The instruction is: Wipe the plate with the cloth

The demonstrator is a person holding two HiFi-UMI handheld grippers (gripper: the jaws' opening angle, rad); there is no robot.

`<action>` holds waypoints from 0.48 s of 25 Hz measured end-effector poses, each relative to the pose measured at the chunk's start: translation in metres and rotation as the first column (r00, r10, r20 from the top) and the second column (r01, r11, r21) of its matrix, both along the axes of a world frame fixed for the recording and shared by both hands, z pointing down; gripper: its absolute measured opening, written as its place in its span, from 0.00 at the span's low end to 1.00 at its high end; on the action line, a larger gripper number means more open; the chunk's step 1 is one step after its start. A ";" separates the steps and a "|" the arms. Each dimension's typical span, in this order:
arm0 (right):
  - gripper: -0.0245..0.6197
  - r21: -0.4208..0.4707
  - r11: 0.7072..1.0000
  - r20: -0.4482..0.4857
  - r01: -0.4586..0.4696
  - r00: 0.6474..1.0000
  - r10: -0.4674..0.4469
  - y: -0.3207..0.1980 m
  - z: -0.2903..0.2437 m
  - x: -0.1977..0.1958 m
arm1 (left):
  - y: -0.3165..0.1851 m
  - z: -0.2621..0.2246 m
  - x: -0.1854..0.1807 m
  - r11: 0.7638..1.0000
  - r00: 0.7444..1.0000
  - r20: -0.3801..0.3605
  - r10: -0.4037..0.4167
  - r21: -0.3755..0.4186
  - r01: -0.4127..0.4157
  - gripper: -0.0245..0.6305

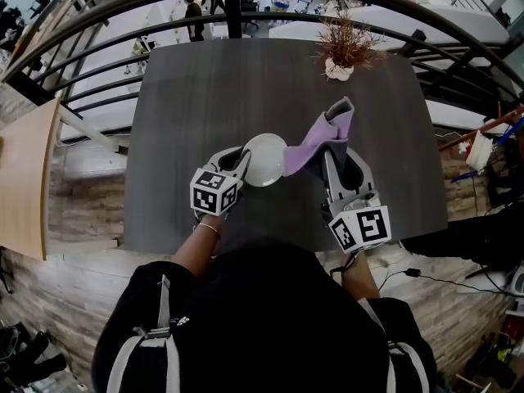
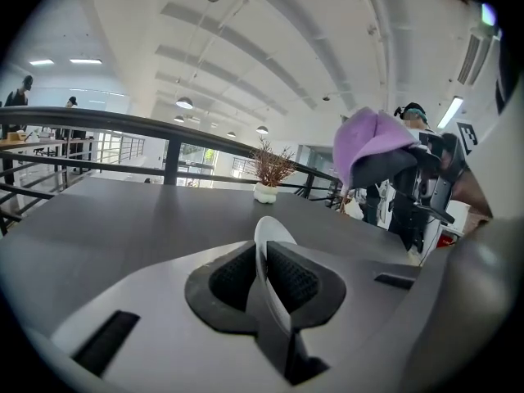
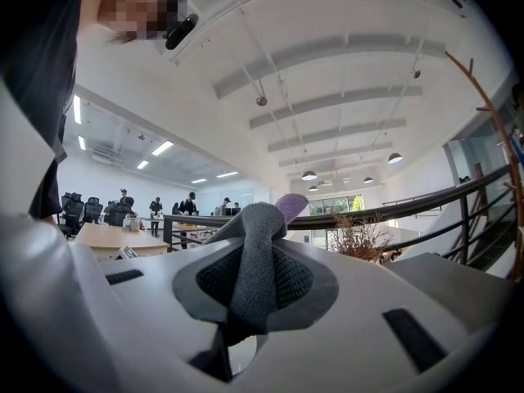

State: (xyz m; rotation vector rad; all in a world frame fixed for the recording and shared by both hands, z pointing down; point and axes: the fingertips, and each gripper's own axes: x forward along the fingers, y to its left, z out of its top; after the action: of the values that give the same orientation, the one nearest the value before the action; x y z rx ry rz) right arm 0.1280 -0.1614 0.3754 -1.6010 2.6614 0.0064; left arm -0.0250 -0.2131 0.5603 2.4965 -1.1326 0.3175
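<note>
- The dark grey tabletop (image 1: 205,97) fills the middle of the head view, running from the person's body at the bottom up to the far edge.
- A black railing (image 1: 123,15) curves across the top of the frame behind it (people and desks show beyond it, small and far off).
- The person (image 1: 262,318), in a black top, takes up the bottom centre, with both forearms reaching up into the frame.
- The right hand-held gripper (image 1: 334,150) lies right of centre, its marker cube nearest the body. In the right gripper view its jaws are pressed onto a fold of the cloth.
- The left hand-held gripper (image 1: 242,162) lies left of centre, angled toward the upper right. In the left gripper view its jaws pinch the plate's rim, which stands on edge between the pads.
- The cloth (image 1: 315,142), purple on one side and grey on the other, rises from the right jaws and trails down-left. Its purple end comes up to the plate's right rim, though whether they touch is unclear.
- The plate (image 1: 264,160), small, round and white, sits at frame centre, tilted and gripped at its left edge.
- A dried plant (image 1: 342,56) in a white pot stands at the upper right of the tabletop, well apart from both hand-held grippers.
</note>
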 end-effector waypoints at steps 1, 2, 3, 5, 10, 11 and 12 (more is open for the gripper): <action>0.14 0.000 1.000 -0.001 0.000 1.000 0.000 0.000 0.000 0.000 | 0.000 0.002 0.000 1.000 1.000 0.002 -0.002 -0.006 0.002 0.09; 0.13 -0.001 1.000 -0.001 0.000 1.000 0.000 0.001 0.000 0.000 | 0.000 0.004 -0.001 1.000 1.000 0.005 -0.004 -0.011 0.005 0.09; 0.14 -0.001 1.000 -0.002 0.000 1.000 0.000 0.001 0.000 0.000 | 0.001 0.007 -0.001 1.000 1.000 0.008 -0.008 -0.017 0.008 0.10; 0.14 -0.003 1.000 -0.003 -0.002 1.000 0.002 0.002 0.001 0.001 | 0.001 0.012 -0.002 0.999 1.000 0.013 -0.013 -0.031 0.014 0.10; 0.13 -0.006 1.000 -0.005 -0.005 1.000 0.005 0.004 0.000 0.001 | 0.001 0.021 -0.008 0.995 0.998 -0.027 -0.051 -0.093 0.048 0.11; 0.14 -0.007 1.000 -0.005 -0.007 1.000 0.007 0.004 0.000 0.001 | 0.000 0.022 -0.009 0.993 0.998 -0.031 -0.057 -0.101 0.053 0.11; 0.14 -0.009 1.000 -0.004 -0.009 1.000 0.009 0.004 0.000 0.002 | 0.000 0.023 -0.010 0.993 0.998 -0.033 -0.061 -0.108 0.057 0.11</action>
State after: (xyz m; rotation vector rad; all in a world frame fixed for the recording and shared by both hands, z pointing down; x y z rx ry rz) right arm 0.1300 -0.1571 0.3752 -1.6174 2.6609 -0.0020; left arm -0.0349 -0.2133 0.5835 2.3616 -1.1425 0.3073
